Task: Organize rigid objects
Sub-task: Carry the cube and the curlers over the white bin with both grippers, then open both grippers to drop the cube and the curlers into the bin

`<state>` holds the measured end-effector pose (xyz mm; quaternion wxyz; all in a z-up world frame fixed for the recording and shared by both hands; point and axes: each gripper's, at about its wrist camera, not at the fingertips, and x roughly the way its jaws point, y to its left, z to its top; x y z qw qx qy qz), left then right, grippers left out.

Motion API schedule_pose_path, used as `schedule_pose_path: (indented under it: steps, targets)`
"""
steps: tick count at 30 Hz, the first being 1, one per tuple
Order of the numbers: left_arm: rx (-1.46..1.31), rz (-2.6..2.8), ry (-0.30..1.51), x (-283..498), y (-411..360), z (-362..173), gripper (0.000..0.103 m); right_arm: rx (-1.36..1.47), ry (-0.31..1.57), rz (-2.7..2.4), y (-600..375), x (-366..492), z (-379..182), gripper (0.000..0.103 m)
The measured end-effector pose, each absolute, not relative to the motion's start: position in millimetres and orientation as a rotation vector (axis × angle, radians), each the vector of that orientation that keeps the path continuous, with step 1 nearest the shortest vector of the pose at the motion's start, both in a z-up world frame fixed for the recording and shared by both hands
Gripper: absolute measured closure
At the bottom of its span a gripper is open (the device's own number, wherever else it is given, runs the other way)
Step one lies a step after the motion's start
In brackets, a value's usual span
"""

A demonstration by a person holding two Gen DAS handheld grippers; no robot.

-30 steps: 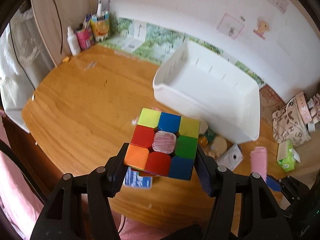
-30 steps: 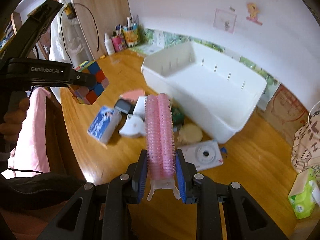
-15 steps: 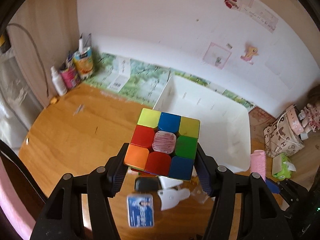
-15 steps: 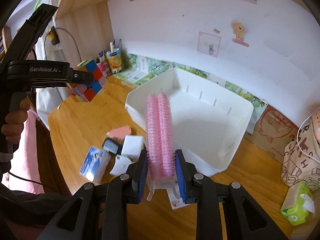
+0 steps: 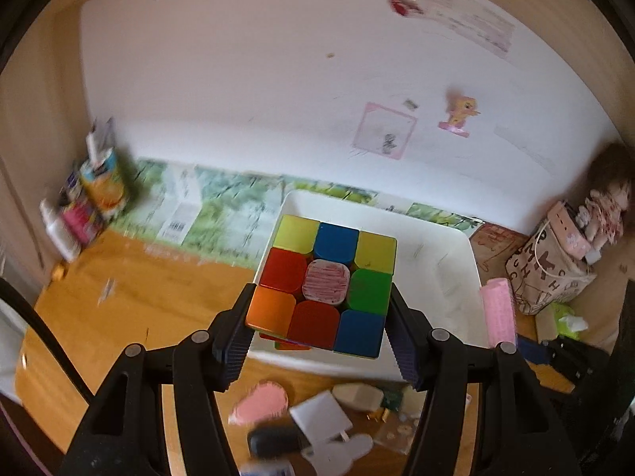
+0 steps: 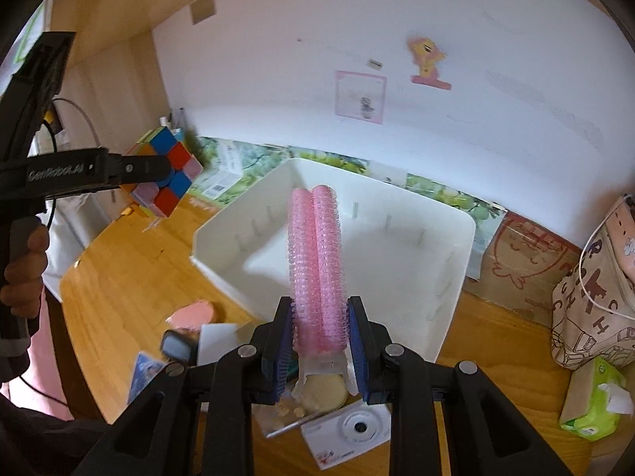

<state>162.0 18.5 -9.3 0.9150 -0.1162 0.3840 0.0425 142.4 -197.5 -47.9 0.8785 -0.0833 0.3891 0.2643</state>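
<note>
white lettering reading "genrobot.ai" is showing along the black arm of the left gripper (image 6: 158, 172) in the right wrist view. large capital letters, among them "c" and "h", are running across the fabric bag (image 6: 591, 301) at the desk's right edge. a barcode is showing on a white leaflet (image 6: 217, 187) by the wall, its digits too small to read.

Puzzle cube (image 5: 323, 283): scrambled multicoloured faces, held aloft over white bin's (image 6: 456, 277) near rim. Pink hair rollers (image 6: 315, 269): two, side by side, clamped upright above the empty bin.
</note>
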Motion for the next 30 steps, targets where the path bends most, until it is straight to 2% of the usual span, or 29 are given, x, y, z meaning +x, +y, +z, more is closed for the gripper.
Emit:
schedule_pose_path:
  steps: [9,25,28,30]
  targets:
    - [-0.204,-0.018,0.755,197.0,4.3,-28.0,0.038,-0.148,0.849,0.500,-199.2,175.2,-76.2,0.076]
    - [-0.187,-0.059,0.910,246.8,-18.8,-79.8,0.038,-0.116,0.957,0.469,-197.3,213.3,-118.9,0.075]
    - [-0.185,-0.056,0.908,248.1,-19.6,-78.3,0.026,-0.081,0.975,0.462,-199.0,216.4,-121.5,0.074]
    - [-0.190,-0.052,0.902,247.3,-18.2,-76.8,0.023,-0.070,0.984,0.453,-200.1,217.4,-122.8,0.074]
